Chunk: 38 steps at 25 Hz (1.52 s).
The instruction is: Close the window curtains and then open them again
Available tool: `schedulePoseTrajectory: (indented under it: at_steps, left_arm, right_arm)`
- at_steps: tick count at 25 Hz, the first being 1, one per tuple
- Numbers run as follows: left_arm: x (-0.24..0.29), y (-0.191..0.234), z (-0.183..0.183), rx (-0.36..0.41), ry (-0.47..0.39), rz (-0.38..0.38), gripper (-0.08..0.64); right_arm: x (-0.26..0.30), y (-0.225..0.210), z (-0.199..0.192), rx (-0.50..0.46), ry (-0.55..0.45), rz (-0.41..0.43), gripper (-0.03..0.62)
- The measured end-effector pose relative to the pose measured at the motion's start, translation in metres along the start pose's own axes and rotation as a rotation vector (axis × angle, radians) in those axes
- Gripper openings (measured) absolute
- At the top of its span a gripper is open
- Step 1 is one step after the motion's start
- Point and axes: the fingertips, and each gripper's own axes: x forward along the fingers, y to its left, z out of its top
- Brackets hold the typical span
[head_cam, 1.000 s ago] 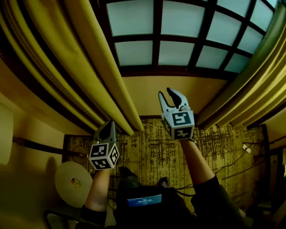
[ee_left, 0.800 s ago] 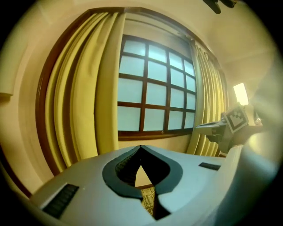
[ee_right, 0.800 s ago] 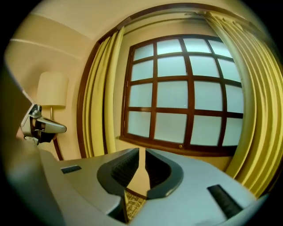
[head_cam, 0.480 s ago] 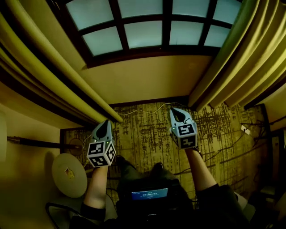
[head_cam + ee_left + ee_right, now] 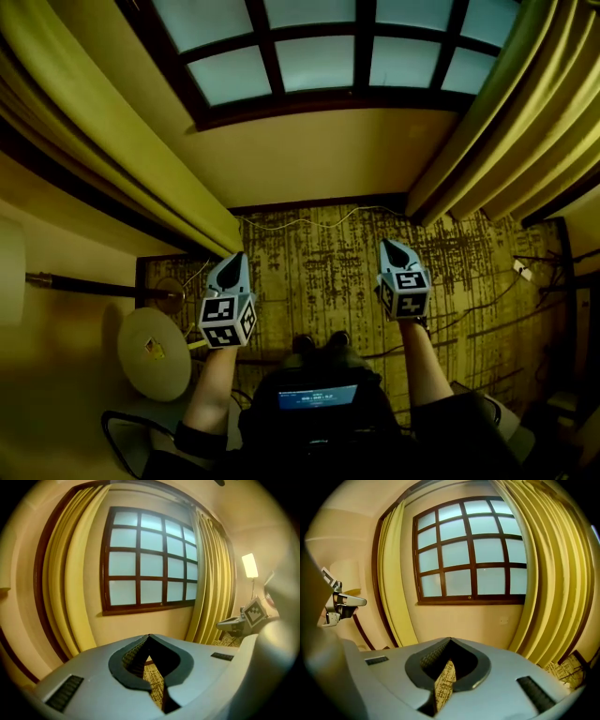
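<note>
Curtains (image 5: 117, 145) hang gathered beside the window (image 5: 309, 56); jaws of left gripper (image 5: 235, 260) and right gripper (image 5: 395, 247) are pressed together, empty.

Looks like a home or hotel room: dark-wood grid window (image 5: 319, 56), yellow curtains (image 5: 525, 103), patterned carpet (image 5: 319, 272), glowing wall lamp (image 5: 250, 565).
</note>
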Motion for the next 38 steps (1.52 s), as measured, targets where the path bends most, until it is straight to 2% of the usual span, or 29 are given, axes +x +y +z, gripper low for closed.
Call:
schedulePoseTrajectory:
  at_steps: [6, 12, 17, 25, 31, 38]
  left_arm:
    - [-0.006, 0.007, -0.024, -0.013, 0.023, -0.042, 0.000]
    - [-0.015, 0.026, -0.044, -0.054, 0.029, -0.043, 0.000]
    - [-0.018, 0.030, -0.050, -0.030, 0.028, -0.060, 0.000]
    - [-0.020, 0.031, -0.045, -0.056, -0.004, -0.077, 0.000]
    - [-0.020, 0.035, -0.043, -0.039, -0.009, -0.103, 0.000]
    - [-0.010, 0.029, -0.043, -0.015, -0.013, -0.187, 0.000]
  right_arm:
    - [-0.010, 0.012, -0.027, -0.004, 0.064, -0.018, 0.008]
    - [-0.024, 0.021, -0.043, 0.019, 0.095, -0.025, 0.008]
    - [-0.028, 0.026, -0.041, 0.037, 0.087, -0.037, 0.008]
    - [-0.030, 0.033, -0.042, 0.045, 0.085, -0.054, 0.008]
    - [-0.031, 0.041, -0.044, 0.050, 0.076, -0.070, 0.008]
    - [-0.042, 0.047, -0.047, 0.065, 0.053, -0.120, 0.008]
